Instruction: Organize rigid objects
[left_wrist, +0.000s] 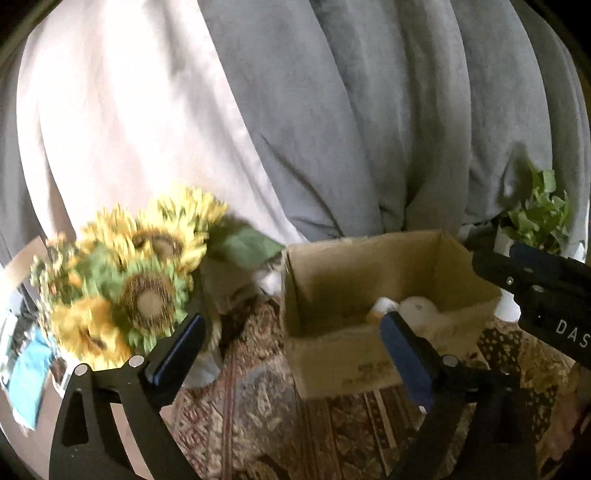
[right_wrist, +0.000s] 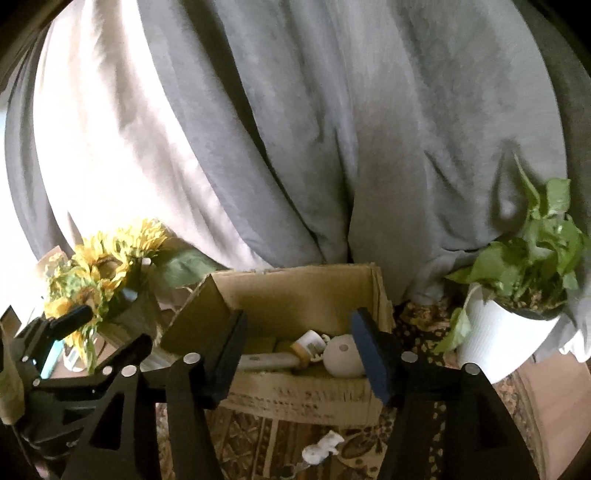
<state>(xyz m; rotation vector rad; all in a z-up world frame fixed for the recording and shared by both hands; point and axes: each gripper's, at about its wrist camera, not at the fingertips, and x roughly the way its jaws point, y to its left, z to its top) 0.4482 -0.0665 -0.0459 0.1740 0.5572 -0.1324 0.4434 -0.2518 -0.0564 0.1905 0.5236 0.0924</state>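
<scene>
The cardboard box (right_wrist: 295, 317) stands open on the patterned rug (right_wrist: 258, 435), in front of the grey curtain (right_wrist: 332, 129). Inside it lie pale rigid objects: a round ball-like piece (right_wrist: 341, 356), a small jar (right_wrist: 308, 345) and a long cylinder (right_wrist: 266, 362), apparently gathered there for tidying. A small white piece (right_wrist: 323, 448) lies on the rug just in front of the box, likely next to go in. The right gripper (right_wrist: 299, 354) hovers before the box, jaws apart and empty. The left gripper (left_wrist: 291, 354) hangs left of the box, jaws wide apart, empty. Sunflowers (left_wrist: 125, 273) stand left of the box, a potted plant (right_wrist: 517, 295) to its right. Print on the box front is unreadable; the right gripper's body reads "DAS".
</scene>
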